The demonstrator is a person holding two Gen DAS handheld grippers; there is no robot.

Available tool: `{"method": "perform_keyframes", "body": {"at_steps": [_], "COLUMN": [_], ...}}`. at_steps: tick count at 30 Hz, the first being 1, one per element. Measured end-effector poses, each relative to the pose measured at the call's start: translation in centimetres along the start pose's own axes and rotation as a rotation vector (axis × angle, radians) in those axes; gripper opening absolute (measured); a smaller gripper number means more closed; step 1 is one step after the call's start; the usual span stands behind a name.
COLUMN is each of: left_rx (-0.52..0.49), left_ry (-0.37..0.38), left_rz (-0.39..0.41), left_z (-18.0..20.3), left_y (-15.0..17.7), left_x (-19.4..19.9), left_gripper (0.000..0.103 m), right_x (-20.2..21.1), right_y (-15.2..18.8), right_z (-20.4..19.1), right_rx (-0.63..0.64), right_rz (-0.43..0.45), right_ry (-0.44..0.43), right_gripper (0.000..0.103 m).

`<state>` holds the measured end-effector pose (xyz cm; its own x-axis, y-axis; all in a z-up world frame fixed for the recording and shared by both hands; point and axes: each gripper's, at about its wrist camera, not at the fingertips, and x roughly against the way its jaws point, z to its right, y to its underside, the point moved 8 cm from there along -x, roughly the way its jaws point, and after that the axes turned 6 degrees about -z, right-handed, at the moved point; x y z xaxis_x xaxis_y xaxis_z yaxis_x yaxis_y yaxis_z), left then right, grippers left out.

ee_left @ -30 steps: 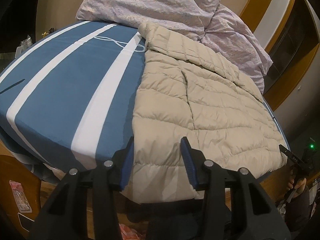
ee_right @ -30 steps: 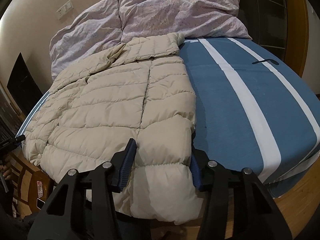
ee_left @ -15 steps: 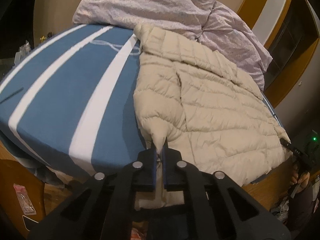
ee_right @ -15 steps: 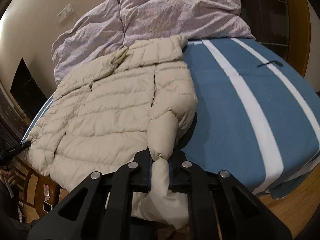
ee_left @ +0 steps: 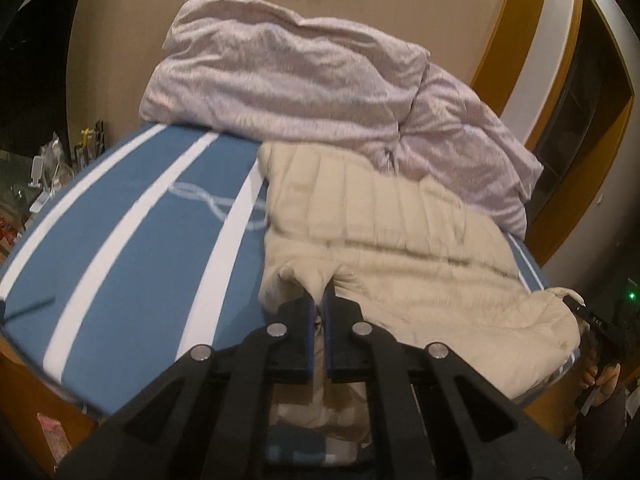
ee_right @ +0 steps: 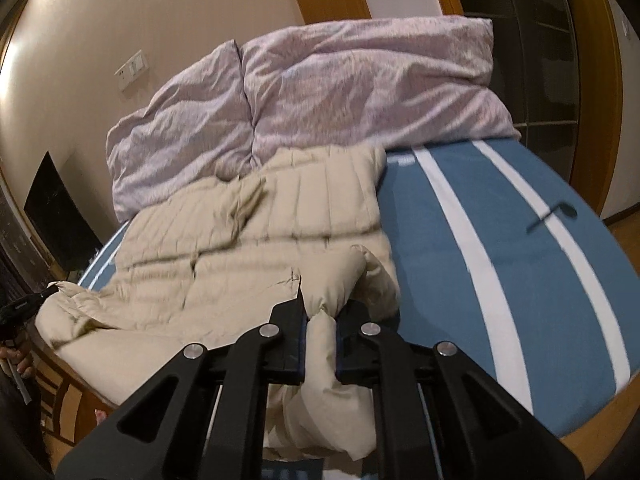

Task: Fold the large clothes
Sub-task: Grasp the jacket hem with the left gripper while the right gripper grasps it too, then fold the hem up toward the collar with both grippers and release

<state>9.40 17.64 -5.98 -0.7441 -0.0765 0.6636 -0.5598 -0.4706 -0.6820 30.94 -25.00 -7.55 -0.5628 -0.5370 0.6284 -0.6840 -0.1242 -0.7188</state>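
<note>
left fingers (ee_left: 317,300) and right fingers (ee_right: 320,312) clenched on jacket (ee_right: 256,264) hem; striped blue sheet (ee_right: 480,240) open beside.

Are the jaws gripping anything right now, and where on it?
Yes. Both grippers, left and right, are shut on the beige puffer jacket, each pinching a bunch of fabric at its near hem edge.
</note>
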Motion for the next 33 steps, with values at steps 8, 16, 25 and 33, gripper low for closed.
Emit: {"method": "perform_keyframes", "body": {"at_steps": [8,16,25,33], "left_rx": [0.005,0.051,0.093,0.136], "left_ry": [-0.025,-0.049,-0.071,-0.088], "left_rz": [-0.002,-0.02,-0.063,-0.109], "left_z": [0.4,-1.0,-2.7,-3.6], "left_y": [-6.2,-11.8,-15.6,-17.8], "left_x": [-4.2,-9.8,-16.4,-22.2], "left_gripper": [0.004,0.004,0.004,0.01], "right_x": [-4.8,-10.6,-16.9,-21.8], "right_y": [-5.6,-10.3,-14.1,-16.0], "right_z": [0.0,1.2,3.2,4.4], "right_rx": [-0.017,-0.089,-0.175,-0.287], "right_rz": [-0.004,-0.036,-0.094,-0.15], "right_ry": [0.018,0.016,0.016,-0.058], "right_gripper": [0.009,0.01,0.012,0.064]}}
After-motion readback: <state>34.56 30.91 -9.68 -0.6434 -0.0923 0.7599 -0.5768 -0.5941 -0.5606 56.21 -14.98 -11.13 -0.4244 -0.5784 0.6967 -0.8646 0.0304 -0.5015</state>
